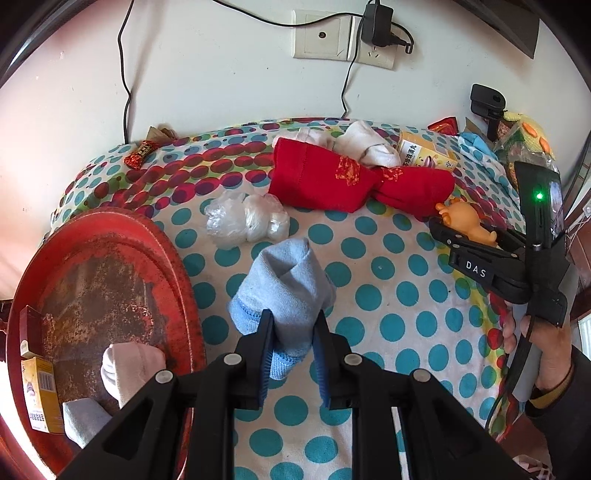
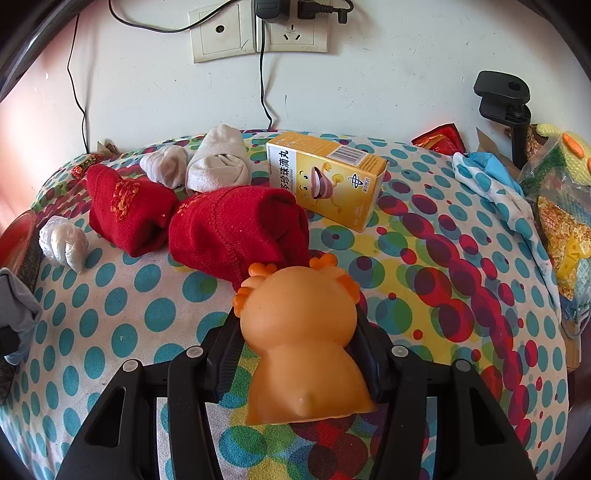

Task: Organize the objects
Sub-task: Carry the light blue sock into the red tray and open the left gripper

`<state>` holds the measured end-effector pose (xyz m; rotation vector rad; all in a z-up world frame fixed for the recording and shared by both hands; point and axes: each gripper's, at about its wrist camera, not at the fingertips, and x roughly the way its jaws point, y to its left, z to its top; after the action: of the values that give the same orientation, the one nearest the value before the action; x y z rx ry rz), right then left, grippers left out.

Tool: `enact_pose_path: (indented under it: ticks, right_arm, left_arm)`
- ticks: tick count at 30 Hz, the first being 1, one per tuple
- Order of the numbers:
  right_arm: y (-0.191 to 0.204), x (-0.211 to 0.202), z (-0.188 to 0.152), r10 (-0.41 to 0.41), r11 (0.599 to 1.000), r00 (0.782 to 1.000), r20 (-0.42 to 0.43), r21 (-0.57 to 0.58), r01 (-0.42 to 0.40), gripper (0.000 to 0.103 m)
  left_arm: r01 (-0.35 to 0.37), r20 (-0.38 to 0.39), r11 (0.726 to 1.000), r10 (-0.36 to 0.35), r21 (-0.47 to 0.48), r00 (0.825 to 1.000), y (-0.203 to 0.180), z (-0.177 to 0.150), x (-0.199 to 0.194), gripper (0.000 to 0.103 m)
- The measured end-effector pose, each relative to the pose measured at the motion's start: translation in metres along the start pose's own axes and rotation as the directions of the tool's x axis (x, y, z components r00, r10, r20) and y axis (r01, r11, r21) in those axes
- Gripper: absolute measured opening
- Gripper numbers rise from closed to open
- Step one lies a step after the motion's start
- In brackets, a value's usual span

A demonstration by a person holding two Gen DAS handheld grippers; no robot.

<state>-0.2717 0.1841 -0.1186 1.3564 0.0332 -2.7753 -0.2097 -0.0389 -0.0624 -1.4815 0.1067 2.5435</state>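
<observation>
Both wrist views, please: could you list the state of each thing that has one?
Left gripper: shut on rolled light-blue sock.
Right gripper: shut on orange rubber toy animal.
Yellow cardboard medicine box: closed, lying flat.
Red metal tray: partly filled.
Black wall charger: plugged in.

We see a surface [image 2: 122,325] covered with a cloth of teal, red and yellow dots. On it lie a red tray [image 1: 110,236] at the left edge, a crumpled clear plastic bag [image 1: 245,219], two red socks [image 2: 207,221] touching end to end, and behind them two rolled white socks [image 2: 218,162] beside a yellow box [image 2: 328,177]. A wrapped candy [image 1: 142,155] lies near the wall, and a blue-dotted cloth [image 2: 487,177] and packets [image 2: 565,229] crowd the right edge.
</observation>
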Motion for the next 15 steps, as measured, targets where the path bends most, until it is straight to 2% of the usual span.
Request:
enact_pose_path:
  ticks: [9,15]
  right_arm:
    - [0.001,0.000,0.000,0.000,1.000,1.000,0.000,0.000,0.000,0.052]
    - [0.001,0.000,0.000,0.000,1.000,1.000,0.000,-0.001,0.000,0.052]
  left_arm:
    - [-0.023,0.026,1.000,0.024,-0.011,0.999,0.014,-0.001,-0.019,0.020]
    - [-0.061,0.023,0.997,0.062,-0.046,0.998,0.041,-0.002,-0.029,0.020]
